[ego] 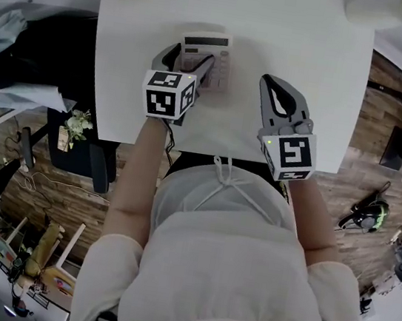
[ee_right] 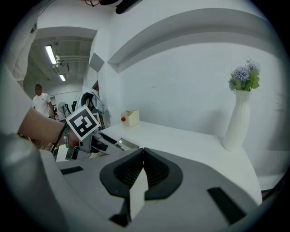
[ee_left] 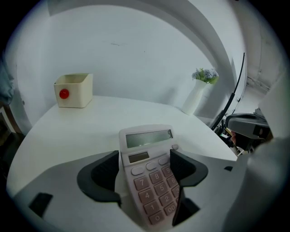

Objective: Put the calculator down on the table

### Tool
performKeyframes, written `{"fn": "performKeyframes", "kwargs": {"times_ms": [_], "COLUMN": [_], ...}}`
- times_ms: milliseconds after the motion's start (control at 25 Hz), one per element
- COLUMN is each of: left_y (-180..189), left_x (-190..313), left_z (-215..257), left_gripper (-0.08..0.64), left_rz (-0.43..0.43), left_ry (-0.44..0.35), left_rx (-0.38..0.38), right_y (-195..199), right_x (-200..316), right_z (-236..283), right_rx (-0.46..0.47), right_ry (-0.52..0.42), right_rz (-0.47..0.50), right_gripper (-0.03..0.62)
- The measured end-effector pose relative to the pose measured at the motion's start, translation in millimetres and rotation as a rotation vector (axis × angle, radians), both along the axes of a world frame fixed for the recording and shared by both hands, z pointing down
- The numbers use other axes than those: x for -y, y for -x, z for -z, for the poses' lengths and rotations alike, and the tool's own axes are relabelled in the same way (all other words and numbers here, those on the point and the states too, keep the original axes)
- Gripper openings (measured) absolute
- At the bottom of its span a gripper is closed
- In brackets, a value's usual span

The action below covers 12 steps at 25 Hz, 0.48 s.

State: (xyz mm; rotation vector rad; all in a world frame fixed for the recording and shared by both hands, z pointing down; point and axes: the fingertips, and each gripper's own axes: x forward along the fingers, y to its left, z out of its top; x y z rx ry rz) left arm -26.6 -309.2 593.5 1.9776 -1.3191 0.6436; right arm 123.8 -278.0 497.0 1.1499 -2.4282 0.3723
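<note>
Your left gripper (ee_left: 144,166) stood released, jaws wide either side of the calculator (ee_left: 149,179). It appeared to rest on the white table (ego: 300,51), long axis along the jaws (display end away). Right gripper (ee_right: 142,152) was clenched, empty, farther off.

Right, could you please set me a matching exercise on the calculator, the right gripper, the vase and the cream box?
1 calculator
2 right gripper
3 vase
4 cream box

a jaws together, empty
b far right corner of the table
c between the left gripper's parted jaws
d far left corner of the table

Pairs: 1-c; 2-a; 3-b; 4-d
</note>
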Motion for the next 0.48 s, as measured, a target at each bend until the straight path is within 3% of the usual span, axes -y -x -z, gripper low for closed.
{"fn": "performKeyframes", "kwargs": {"times_ms": [360,480], "left_y": [15.4,21.6], "left_x": [-8.1,-11.1], "left_z": [31.2,61.0], "left_gripper": [0.35,0.204], "left_rz": [0.016,-0.002], "left_ry": [-0.063,-0.126], "left_rx": [-0.008,0.009], "right_y": [4.1,7.7], "right_x": [0.8,-1.1], "right_z": [9.5,21.4], "right_rx": [-0.005,-0.003], "right_ry": [-0.032,-0.052], "right_rz": [-0.018,-0.033], "right_gripper": [0.006,0.006]}}
